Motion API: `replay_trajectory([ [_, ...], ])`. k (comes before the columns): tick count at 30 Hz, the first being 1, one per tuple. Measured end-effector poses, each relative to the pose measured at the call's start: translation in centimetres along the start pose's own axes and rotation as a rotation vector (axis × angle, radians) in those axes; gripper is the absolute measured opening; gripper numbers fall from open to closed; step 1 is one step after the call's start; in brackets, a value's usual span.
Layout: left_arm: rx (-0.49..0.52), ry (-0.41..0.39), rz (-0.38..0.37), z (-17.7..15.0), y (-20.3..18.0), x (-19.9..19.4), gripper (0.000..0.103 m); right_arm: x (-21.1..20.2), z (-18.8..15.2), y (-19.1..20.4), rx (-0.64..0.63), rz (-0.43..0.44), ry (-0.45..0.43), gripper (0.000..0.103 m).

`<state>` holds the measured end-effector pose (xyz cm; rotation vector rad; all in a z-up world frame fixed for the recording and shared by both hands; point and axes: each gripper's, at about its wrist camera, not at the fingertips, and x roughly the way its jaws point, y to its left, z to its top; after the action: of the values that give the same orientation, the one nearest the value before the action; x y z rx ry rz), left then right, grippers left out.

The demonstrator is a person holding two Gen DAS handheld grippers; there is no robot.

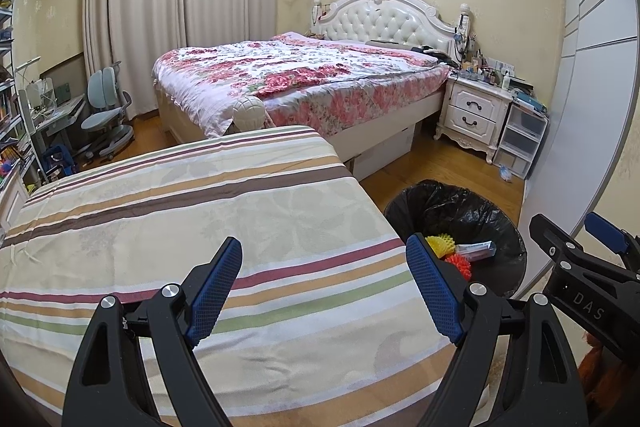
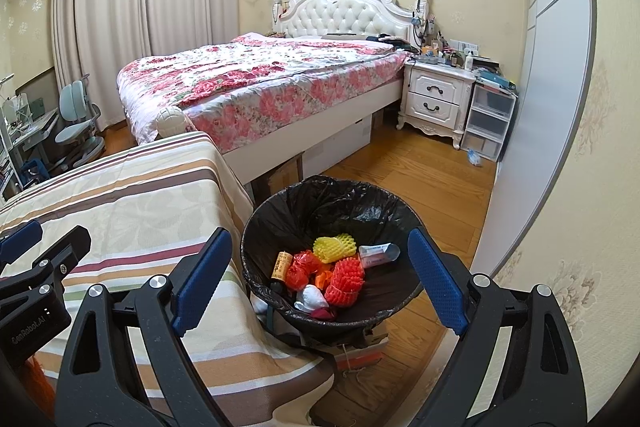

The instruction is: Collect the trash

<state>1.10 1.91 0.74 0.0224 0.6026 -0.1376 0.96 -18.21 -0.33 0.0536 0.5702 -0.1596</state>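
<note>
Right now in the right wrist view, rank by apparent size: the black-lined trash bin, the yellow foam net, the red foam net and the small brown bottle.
1. Black-lined trash bin
2. Red foam net
3. Yellow foam net, close to the red one
4. Small brown bottle

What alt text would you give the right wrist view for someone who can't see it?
Open, empty right tongs hover over a black-lined trash bin holding red and yellow foam fruit nets, a small bottle and a tube. A striped cloth surface lies left; a floral bed stands behind.
</note>
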Motion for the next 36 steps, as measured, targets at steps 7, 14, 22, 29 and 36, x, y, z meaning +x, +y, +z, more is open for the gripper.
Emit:
replay_trajectory([
  [7,-0.001,-0.013,0.007,0.18,-0.10,0.00,0.081,0.04,-0.05,0.06,0.000,-0.001,0.000,0.087],
  [14,-0.005,-0.019,0.013,0.35,0.11,-0.09,0.081,-0.02,-0.08,-0.05,-0.001,0.000,0.002,0.087],
  [22,0.013,-0.037,0.011,0.26,-0.14,-0.34,0.081,0.04,-0.62,-0.54,-0.005,0.001,0.007,0.088],
  [29,0.030,-0.053,0.011,0.26,-0.41,-0.43,0.083,0.05,-0.60,-0.48,-0.005,0.001,0.007,0.087],
  [36,0.008,-0.039,-0.005,0.34,0.04,-0.18,0.083,0.04,-0.57,-0.42,-0.006,0.001,0.007,0.087],
])
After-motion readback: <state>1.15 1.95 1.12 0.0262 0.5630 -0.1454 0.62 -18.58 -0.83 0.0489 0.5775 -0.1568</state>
